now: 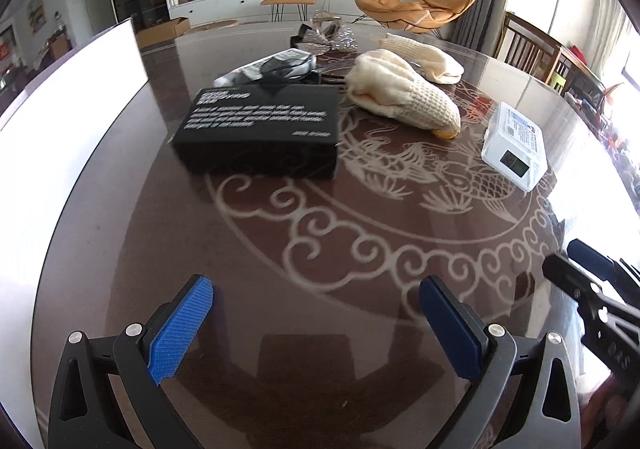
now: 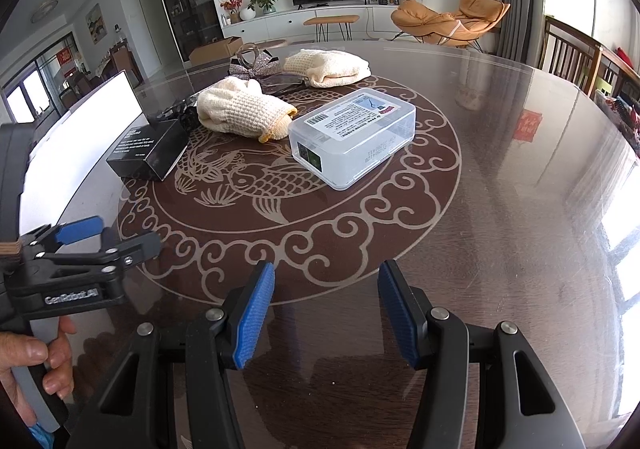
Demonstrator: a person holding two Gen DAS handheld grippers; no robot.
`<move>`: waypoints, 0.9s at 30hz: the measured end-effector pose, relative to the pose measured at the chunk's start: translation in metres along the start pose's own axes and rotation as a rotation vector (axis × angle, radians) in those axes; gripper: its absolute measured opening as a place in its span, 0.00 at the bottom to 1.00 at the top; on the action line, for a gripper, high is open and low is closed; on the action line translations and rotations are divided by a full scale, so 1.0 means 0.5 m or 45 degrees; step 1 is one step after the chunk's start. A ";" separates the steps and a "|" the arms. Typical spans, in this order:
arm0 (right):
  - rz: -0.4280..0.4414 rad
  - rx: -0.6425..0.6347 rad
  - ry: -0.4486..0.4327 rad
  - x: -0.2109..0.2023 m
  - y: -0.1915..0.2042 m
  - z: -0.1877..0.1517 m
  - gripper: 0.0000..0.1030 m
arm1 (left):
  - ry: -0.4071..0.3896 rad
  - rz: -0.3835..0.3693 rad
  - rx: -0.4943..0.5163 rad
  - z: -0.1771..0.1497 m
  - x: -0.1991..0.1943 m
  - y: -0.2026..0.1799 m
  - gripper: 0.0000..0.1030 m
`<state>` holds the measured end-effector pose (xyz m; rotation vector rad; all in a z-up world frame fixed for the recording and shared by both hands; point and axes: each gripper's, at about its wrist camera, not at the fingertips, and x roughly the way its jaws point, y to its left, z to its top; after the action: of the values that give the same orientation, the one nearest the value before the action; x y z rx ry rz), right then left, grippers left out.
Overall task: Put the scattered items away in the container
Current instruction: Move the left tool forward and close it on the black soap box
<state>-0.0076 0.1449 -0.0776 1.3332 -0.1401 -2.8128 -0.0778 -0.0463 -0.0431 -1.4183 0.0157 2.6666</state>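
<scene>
A black box with white text (image 1: 262,129) (image 2: 150,147) lies on the round dark table. Two cream knit gloves lie behind it, one near (image 1: 400,93) (image 2: 244,111) and one far (image 1: 424,55) (image 2: 328,67). A clear plastic box with a label (image 1: 514,145) (image 2: 354,135) sits to the right. A silver glitter bow (image 1: 330,39) (image 2: 254,63) and a black packet (image 1: 272,67) lie at the back. The white container (image 1: 68,121) (image 2: 80,129) stands at the left. My left gripper (image 1: 316,323) (image 2: 116,237) is open and empty above the table. My right gripper (image 2: 326,313) (image 1: 576,261) is open and empty.
The table (image 1: 320,233) has a pale dragon and cloud pattern under glass. Wooden chairs (image 1: 532,45) stand at the far right edge. An orange lounge chair (image 2: 448,21) and a TV cabinet are beyond the table.
</scene>
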 end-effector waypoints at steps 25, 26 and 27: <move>0.551 -0.378 0.170 0.053 0.180 0.137 0.54 | -0.138 -0.010 -0.166 0.023 -0.088 0.149 1.00; 0.550 -0.334 0.163 0.041 0.162 0.114 0.54 | -0.132 -0.013 -0.135 0.046 -0.076 0.146 1.00; 0.547 -0.301 0.155 0.030 0.149 0.092 0.54 | -0.121 -0.024 -0.096 0.069 -0.064 0.139 1.00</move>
<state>-0.0538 0.0729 -0.0535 1.2416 -0.0766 -2.3076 -0.0964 -0.1164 -0.0007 -1.3031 -0.1071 2.7428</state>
